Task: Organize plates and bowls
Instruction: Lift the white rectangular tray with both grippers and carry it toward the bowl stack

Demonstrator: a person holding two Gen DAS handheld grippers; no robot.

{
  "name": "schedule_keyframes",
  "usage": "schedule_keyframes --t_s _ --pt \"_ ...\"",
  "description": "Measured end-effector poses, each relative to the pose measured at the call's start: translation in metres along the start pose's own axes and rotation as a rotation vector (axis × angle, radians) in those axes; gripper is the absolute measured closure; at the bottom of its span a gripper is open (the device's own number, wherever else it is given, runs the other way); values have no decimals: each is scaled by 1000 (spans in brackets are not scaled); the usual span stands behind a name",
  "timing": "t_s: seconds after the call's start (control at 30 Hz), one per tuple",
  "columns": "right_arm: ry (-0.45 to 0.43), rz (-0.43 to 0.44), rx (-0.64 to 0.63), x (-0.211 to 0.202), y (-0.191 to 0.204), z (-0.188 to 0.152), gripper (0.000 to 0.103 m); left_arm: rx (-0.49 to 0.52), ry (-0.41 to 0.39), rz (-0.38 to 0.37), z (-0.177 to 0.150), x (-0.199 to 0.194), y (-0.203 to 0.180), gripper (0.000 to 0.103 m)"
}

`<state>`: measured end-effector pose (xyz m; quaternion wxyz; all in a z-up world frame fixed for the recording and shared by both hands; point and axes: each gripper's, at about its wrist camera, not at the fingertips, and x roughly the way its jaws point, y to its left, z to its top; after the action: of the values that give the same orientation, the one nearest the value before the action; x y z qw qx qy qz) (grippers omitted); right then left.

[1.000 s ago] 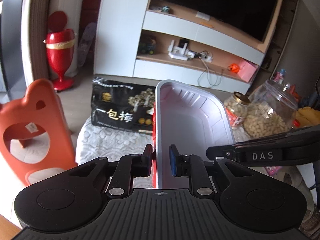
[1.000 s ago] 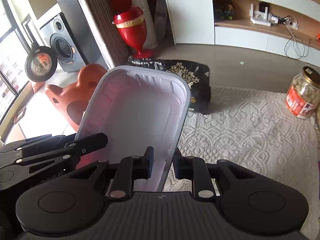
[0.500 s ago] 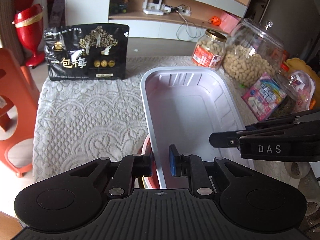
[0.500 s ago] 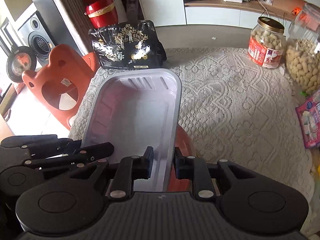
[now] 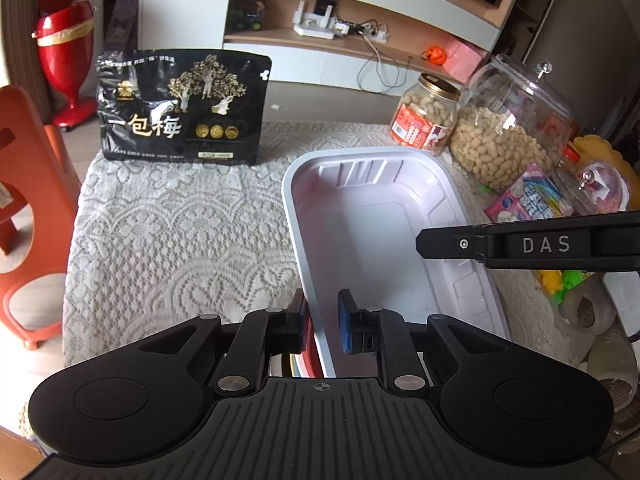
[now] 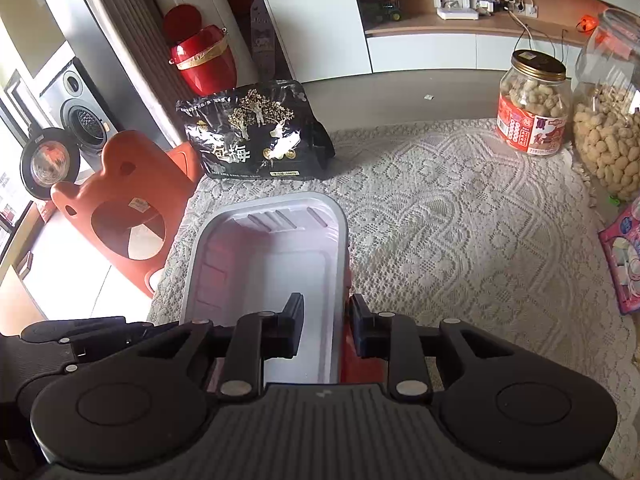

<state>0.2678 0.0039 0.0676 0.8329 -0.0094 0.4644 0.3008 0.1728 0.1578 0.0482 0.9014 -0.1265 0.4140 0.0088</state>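
A white rectangular plastic tray lies level on the lace-covered table, resting over a red dish of which only slivers show under its near end. My left gripper is shut on the tray's left rim, one pad inside and one outside. My right gripper straddles the tray's right rim, and its jaws are opening. The inner pad stands clear of the wall. In the left wrist view the right gripper shows as a black bar over the tray.
A black snack bag stands at the table's far edge. A peanut jar, a large glass jar and a candy packet crowd the right side. An orange chair stands off the left edge.
The tray came down from a raised tilt to lie flat on the table over the red dish. The right jaws, shut on its rim before, have spread apart.
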Motion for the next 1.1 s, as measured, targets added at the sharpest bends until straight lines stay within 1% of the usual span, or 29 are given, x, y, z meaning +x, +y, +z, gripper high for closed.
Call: schedule_keyframes --t_s 0.1,0.2,0.3,0.53,0.73,0.9,1.0,1.1 --pt "-18 -12 -30 -5 6 1 76 17 -18 0 1 -7 -4 85" --pt "-36 -7 -26 -14 5 4 76 26 -39 -18 2 -15 -7 85" --pt "-53 3 -15 -22 2 5 76 44 -53 -20 2 -18 -12 85" --pt "-38 -8 -26 -23 0 -4 76 53 -2 0 -2 -5 -12 85" --pt "-12 -4 -19 -22 -2 -12 76 65 -13 -2 -2 -9 -14 85" --pt "-7 -17 -26 -20 -3 -17 76 83 18 6 -6 -2 -17 85" --pt "4 -21 -24 -19 -4 -19 76 99 -8 9 -6 -5 -20 85" --pt "-9 -33 -28 -24 0 -14 76 137 -105 25 -2 -25 -25 85"
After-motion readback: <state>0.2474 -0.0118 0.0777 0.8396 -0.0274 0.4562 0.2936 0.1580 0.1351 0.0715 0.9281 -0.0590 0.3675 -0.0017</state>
